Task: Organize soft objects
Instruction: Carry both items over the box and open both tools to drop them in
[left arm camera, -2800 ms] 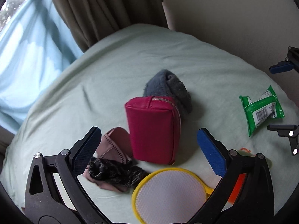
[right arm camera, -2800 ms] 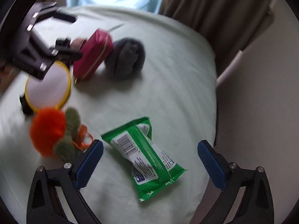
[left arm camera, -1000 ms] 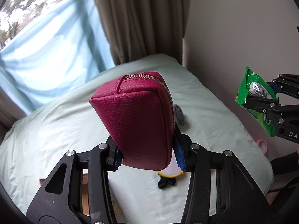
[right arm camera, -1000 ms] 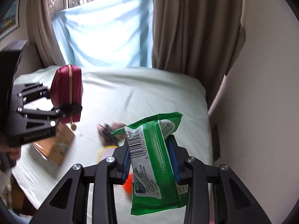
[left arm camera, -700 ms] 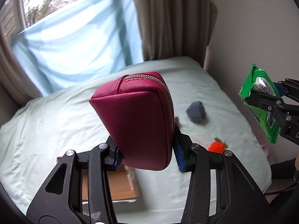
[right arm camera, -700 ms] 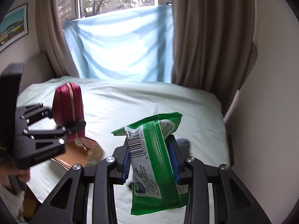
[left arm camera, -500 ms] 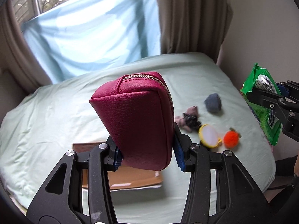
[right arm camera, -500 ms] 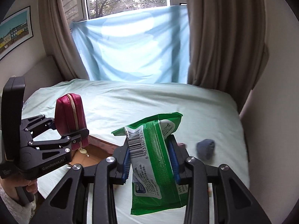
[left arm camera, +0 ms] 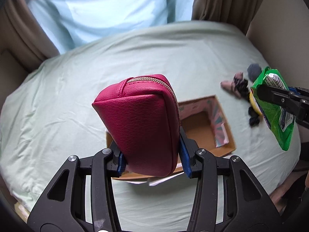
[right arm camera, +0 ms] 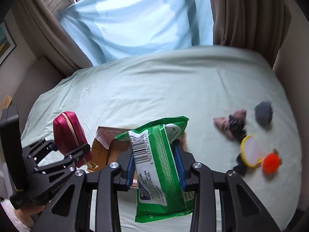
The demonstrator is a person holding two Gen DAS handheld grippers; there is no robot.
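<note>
Cardboard is what your next move turns on: the open box [left arm camera: 204,127] lies on the bed [left arm camera: 77,81], and both loads hang above it. Your left gripper [left arm camera: 152,161] has its fingers clamped on the lower end of the red pouch [left arm camera: 141,121], which stands upright, its long axis running up from the fingers and the zipper on top. From the left wrist view the box sits directly behind and below the pouch, its open mouth showing just to the pouch's right. So I judge the left hand the nearer of the two to the box.

Your right gripper [right arm camera: 156,168] has its fingers closed on the green pack [right arm camera: 160,166], held upright with the barcode facing the camera. In the right wrist view the box [right arm camera: 108,147] shows behind the pack and to its left, between the pack and the pouch [right arm camera: 70,133]. The pack looks further out to the box's right side.

Well to the right of the box, a grey bundle [right arm camera: 263,113], a pink and black bundle [right arm camera: 231,124], a yellow-rimmed disc [right arm camera: 250,150] and an orange puff [right arm camera: 271,163] lie on the sheet.

Lowering the pouch calls for a slight shift toward the box's open mouth, I think, keeping clear of the near wall.
</note>
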